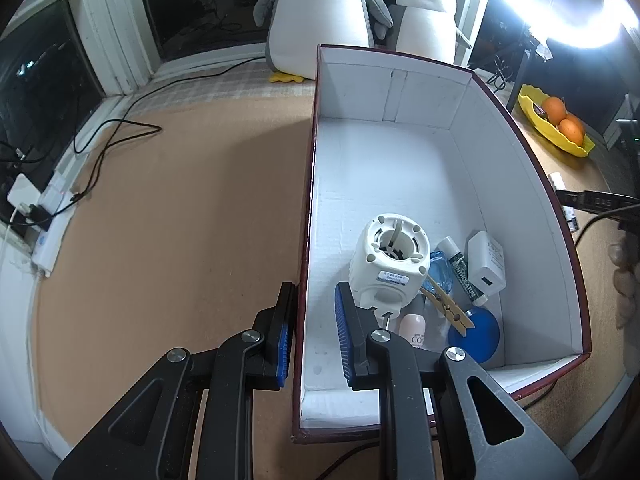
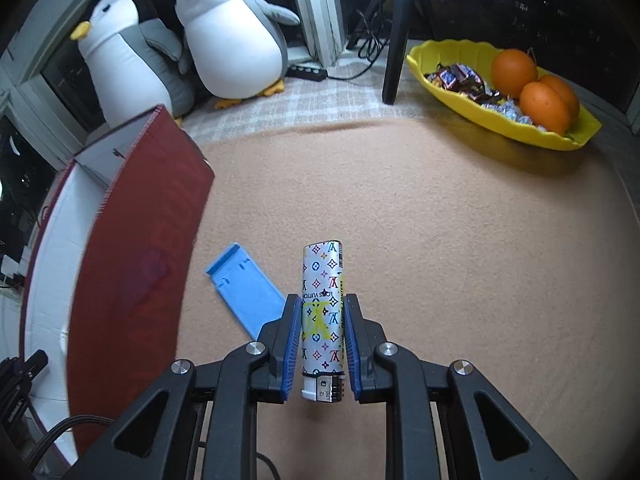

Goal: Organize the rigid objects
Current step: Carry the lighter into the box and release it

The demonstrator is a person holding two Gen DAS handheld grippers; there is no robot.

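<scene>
A box [image 1: 400,92] with dark red outside and white inside stands on the tan mat. It holds a white motor-like part [image 1: 386,264], a white charger [image 1: 486,264], a clothespin [image 1: 448,304], a blue disc [image 1: 478,334], a small pink bottle [image 1: 414,330] and a dark tube [image 1: 464,276]. My left gripper [image 1: 310,324] straddles the box's left wall, jaws apart with a gap to the wall. My right gripper [image 2: 322,344] is shut on a white patterned lighter [image 2: 322,308], held above the mat to the right of the box [image 2: 132,264].
A light blue flat plastic piece [image 2: 244,288] lies on the mat beside the box. A yellow dish [image 2: 460,108] with oranges and sweets sits at the back right. Two plush penguins [image 2: 232,32] stand at the back. Cables and a power strip [image 1: 44,208] lie at the left.
</scene>
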